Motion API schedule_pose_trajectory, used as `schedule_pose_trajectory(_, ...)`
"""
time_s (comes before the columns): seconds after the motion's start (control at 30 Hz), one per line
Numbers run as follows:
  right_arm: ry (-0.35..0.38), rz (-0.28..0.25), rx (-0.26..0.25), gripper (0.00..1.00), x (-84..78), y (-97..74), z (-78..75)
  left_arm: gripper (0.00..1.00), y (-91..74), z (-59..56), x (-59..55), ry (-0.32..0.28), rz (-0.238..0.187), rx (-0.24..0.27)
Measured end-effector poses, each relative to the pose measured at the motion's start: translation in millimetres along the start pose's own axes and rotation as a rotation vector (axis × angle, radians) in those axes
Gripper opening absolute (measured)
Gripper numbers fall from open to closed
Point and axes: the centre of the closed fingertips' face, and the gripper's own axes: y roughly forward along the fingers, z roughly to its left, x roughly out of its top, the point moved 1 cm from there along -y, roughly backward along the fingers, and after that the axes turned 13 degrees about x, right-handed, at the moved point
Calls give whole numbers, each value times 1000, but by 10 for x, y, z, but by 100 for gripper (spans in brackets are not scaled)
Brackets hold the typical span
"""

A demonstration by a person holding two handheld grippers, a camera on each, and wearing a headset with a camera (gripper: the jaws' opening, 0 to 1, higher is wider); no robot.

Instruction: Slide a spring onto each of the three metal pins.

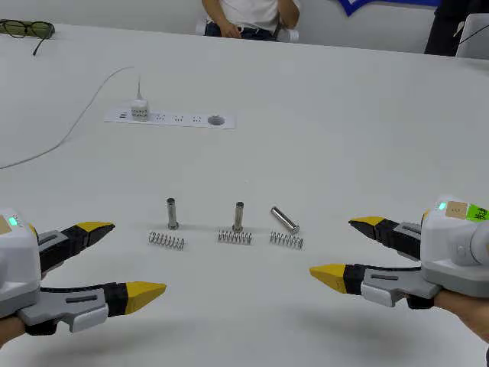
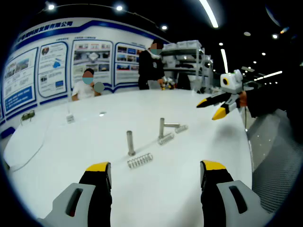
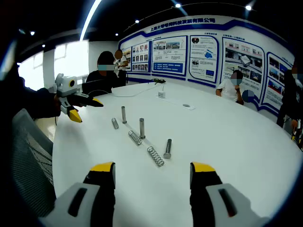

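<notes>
The left gripper [image 1: 138, 258] runs off the head view's left edge, the right gripper [image 1: 330, 247] off its right. Far ahead of both, a seated person [image 1: 248, 15] is cut at the top; print on the wall posters [image 3: 203, 52] is too small to read.

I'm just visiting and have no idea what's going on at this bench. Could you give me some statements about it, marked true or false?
1. All three metal pins stand upright. False: seen from the head view, the left pin and middle pin stand, but the right pin lies on its side.
2. The left spring, middle spring and right spring lie on the table, none on a pin. True.
3. The left hand-held gripper is shut on a spring. False: it is open and holds nothing.
4. The right hand-held gripper is open. True.
5. Nothing is plugged into the power strip. False: a white adapter with a cable sits in it.
</notes>
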Motion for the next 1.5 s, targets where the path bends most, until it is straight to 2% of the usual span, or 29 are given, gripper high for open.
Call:
schedule_pose_trajectory(0.4,7,21,-26,57,83,-6,-37,78,8,-3,5,-3,-4,-2)
schedule_pose_trajectory(0.73,13,81,-47,42,155,101,-217,77,-1,-41,-3,0,0,-6)
schedule_pose_trajectory(1.13,11,145,-63,30,297,495,-463,76,-20,-56,-8,-5,3,2)
schedule_pose_trajectory(1.4,32,231,-70,26,195,786,-612,76,-38,-56,-28,-14,5,9)
schedule_pose_trajectory(1.5,46,248,-66,24,164,903,-649,75,-36,-49,-35,-22,4,12)
